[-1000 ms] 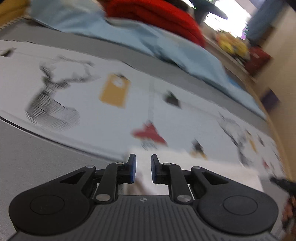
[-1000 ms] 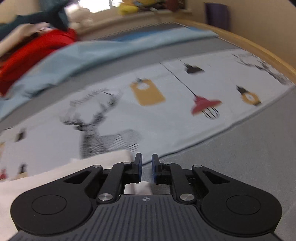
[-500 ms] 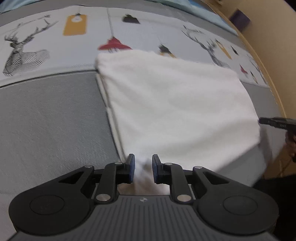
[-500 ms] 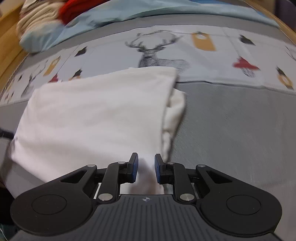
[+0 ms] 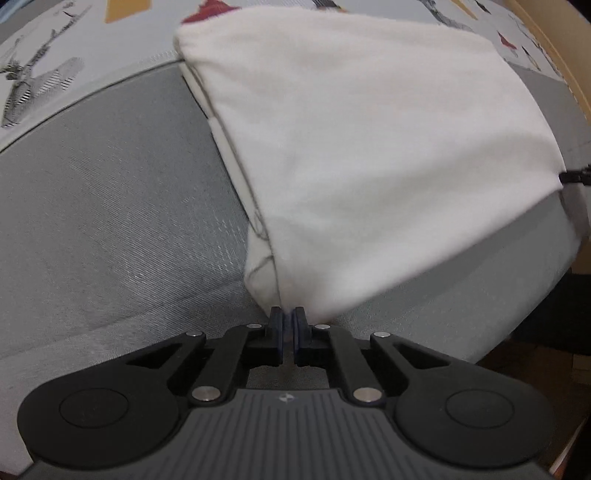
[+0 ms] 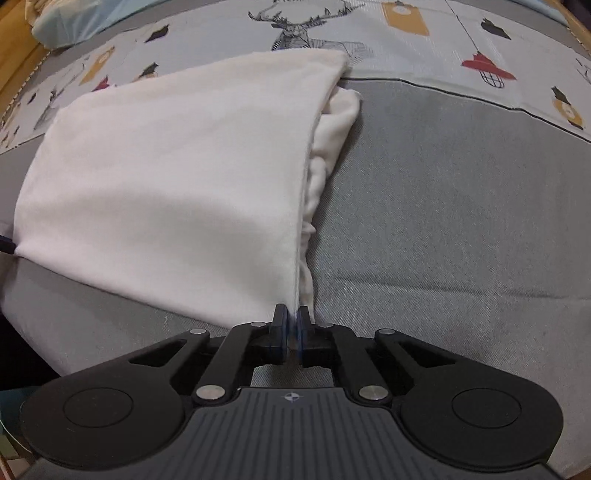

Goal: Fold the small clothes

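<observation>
A white garment (image 5: 369,140) lies folded on the grey bed cover, its far edge on the printed sheet. My left gripper (image 5: 287,317) is shut on its near left corner. My right gripper (image 6: 291,317) is shut on its near right corner; the garment (image 6: 177,184) spreads away to the left in the right wrist view. Both near corners are lifted slightly off the cover, and the cloth is stretched between them. The right gripper's tip (image 5: 576,177) shows at the right edge of the left wrist view. Loose layers bunch under the garment's right side (image 6: 332,144).
The grey cover (image 6: 461,206) runs under the garment to the bed's near edge. A white sheet printed with deer, lamps and tags (image 6: 461,48) lies beyond. A light blue blanket (image 6: 74,18) is at the far left. A wooden rail (image 5: 569,62) borders the bed.
Both grippers have closed on the garment's near corners; their jaws stood apart half a second ago. Both views have dropped lower and nearer the garment's near edge.
</observation>
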Available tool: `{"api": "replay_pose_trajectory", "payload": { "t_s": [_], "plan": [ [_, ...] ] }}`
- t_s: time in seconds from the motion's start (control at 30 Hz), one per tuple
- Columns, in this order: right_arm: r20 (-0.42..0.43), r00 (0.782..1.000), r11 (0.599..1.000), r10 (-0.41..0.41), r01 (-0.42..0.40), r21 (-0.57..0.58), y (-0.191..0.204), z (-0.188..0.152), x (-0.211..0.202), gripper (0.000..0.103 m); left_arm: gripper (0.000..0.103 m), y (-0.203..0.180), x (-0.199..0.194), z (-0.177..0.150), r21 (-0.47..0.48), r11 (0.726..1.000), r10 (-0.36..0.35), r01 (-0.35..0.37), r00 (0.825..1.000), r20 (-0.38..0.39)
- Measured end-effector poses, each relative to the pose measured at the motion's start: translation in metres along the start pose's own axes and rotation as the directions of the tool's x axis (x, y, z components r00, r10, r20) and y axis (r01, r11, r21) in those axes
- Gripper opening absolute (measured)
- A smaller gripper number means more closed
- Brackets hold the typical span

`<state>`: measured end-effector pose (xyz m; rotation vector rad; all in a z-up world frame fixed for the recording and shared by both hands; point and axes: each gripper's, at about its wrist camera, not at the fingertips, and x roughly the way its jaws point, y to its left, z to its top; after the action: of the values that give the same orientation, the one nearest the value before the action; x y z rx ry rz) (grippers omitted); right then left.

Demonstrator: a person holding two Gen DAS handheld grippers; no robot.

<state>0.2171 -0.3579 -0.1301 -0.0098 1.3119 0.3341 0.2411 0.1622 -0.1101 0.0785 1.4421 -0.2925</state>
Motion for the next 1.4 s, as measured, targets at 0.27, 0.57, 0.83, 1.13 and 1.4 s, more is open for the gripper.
{"api": "replay_pose_trajectory", "payload": {
  "t_s": [0.27, 0.57, 0.83, 1.13, 1.4],
  "plan": [
    [0.188, 0.982, 0.999, -0.030, 0.032, -0.009, 0.010, 0.010, -0.045, 0.005, 0.016, -0.010, -0.041, 0.016, -0.036, 0.999, -0.031, 0.040, 0.975, 0.222],
    [0.028, 0.990, 0.986, -0.135, 0.137, -0.099, 0.025, 0.012, 0.008, 0.010, 0.018, -0.033, 0.002, 0.015, -0.032, 0.993, 0.119, -0.117, 0.991, 0.058],
    [0.027, 0.987, 0.982, -0.161, 0.163, -0.097, 0.022, 0.011, 0.005, 0.027, 0.042, -0.031, 0.011, 0.010, -0.080, 0.979, 0.189, -0.187, 0.982, 0.018],
    [0.405, 0.888, 0.976, -0.218, 0.189, 0.111, 0.035, 0.021, -0.104, 0.030, 0.073, -0.059, -0.099, 0.013, -0.196, 0.956, 0.272, -0.218, 0.908, 0.317],
    [0.602, 0.785, 0.988, -0.148, 0.085, 0.131, 0.096, -0.018, -0.151, 0.043, 0.085, -0.099, -0.140, -0.030, -0.227, 0.956, 0.280, -0.185, 0.804, 0.524]
  ]
}}
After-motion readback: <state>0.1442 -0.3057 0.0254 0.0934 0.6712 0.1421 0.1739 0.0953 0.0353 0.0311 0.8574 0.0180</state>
